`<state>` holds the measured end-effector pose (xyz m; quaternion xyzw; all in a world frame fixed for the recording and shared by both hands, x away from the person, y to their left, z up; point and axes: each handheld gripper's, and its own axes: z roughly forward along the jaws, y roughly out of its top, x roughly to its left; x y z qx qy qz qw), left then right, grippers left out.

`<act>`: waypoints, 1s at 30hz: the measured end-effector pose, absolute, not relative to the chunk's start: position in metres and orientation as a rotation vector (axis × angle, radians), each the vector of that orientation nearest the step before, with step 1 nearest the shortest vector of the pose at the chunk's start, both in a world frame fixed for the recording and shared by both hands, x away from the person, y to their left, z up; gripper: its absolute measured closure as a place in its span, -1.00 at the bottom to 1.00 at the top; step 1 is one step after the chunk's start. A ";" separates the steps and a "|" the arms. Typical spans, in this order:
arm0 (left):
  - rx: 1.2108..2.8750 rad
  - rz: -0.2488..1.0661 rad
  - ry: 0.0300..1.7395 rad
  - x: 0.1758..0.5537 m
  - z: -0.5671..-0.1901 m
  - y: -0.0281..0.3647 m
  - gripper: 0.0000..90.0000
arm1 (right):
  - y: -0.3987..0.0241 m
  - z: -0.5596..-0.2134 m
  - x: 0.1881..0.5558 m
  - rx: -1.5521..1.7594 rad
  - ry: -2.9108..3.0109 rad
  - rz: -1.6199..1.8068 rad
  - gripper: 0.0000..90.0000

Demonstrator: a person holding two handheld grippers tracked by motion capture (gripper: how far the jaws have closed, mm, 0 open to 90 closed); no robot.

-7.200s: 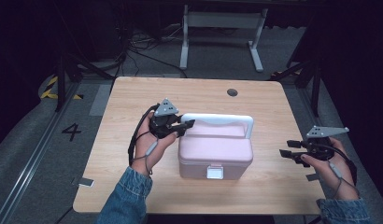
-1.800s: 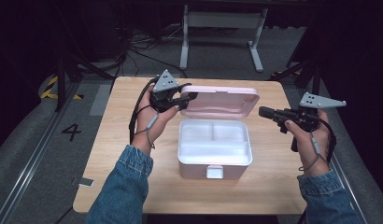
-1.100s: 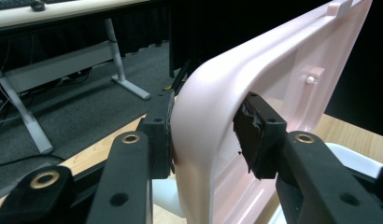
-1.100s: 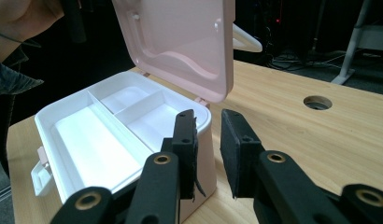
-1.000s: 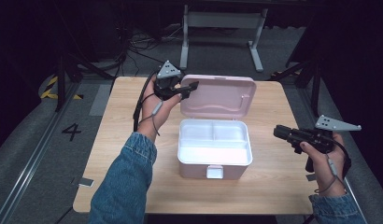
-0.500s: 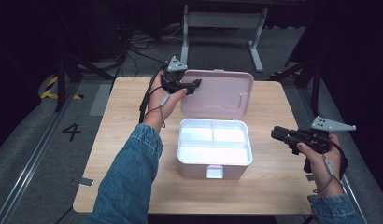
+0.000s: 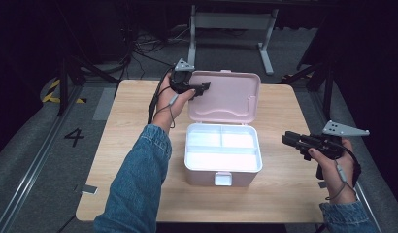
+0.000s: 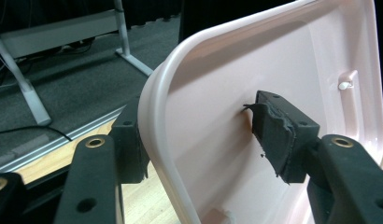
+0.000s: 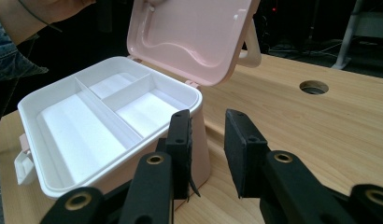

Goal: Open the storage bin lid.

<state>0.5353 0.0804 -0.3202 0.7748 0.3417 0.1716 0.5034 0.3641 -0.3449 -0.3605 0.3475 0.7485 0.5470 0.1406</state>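
Pink box [image 7: 223, 162] near the middle of the tabletop [image 7: 129, 145], lid [image 7: 226, 97] tipped up toward 12 o'clock. Left tongs [image 7: 203, 87] clamped on the lid's 9 o'clock edge — one pad [image 8: 278, 135] inside, the other behind the rim — likely to prop it open. Right tongs [image 7: 290, 139] at 3 o'clock, apart from the box, jaws parted and empty. White tray with three empty sections. Bare wood at 3, 6 and 9 o'clock — ample room; cable hole [image 9: 314, 87] beyond.

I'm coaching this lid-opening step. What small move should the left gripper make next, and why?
Probably open and release: the left gripper pinches the lid edge, and the lid already stands upright over the box, so holding it seems unnecessary.
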 end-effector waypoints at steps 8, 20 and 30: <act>1.889 0.428 0.831 0.542 -0.328 0.078 -0.20 | -0.344 -0.361 0.364 1.005 2.161 1.581 0.62; 1.888 0.374 0.850 0.553 -0.341 0.079 -0.24 | -0.344 -0.363 0.363 1.006 2.171 1.577 0.60; 1.880 0.353 0.844 0.558 -0.351 0.081 -0.27 | -0.340 -0.371 0.368 1.017 2.201 1.552 0.49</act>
